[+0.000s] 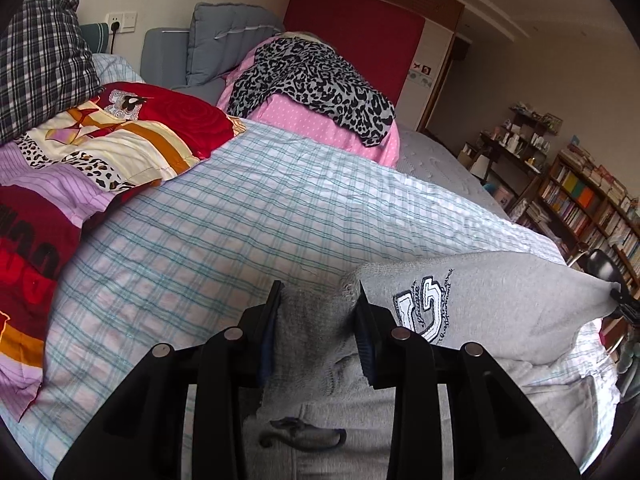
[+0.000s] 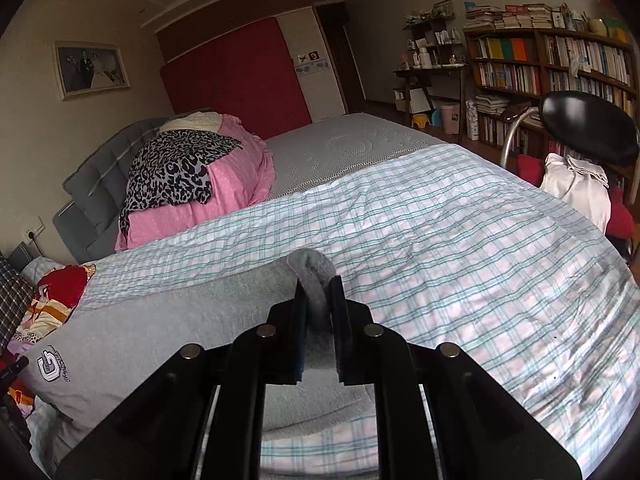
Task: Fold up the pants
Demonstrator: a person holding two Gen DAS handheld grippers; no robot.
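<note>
Working over the bed's plaid sheet (image 2: 440, 216), we hold the grey sweatpants (image 1: 512, 300) stretched above it; left tongs (image 1: 318, 320) clamp bunched fabric at one end, right tongs (image 2: 318, 308) pinch the other nearly closed.

Large outlined letter "G" crest on grey pants (image 1: 424, 312), small script around it too small to read

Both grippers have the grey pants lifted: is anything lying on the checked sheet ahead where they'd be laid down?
Nothing visible. The checked sheet ahead of the grey pants is bare; the pink bedding pile and the patterned quilt sit off at its edges.
</note>
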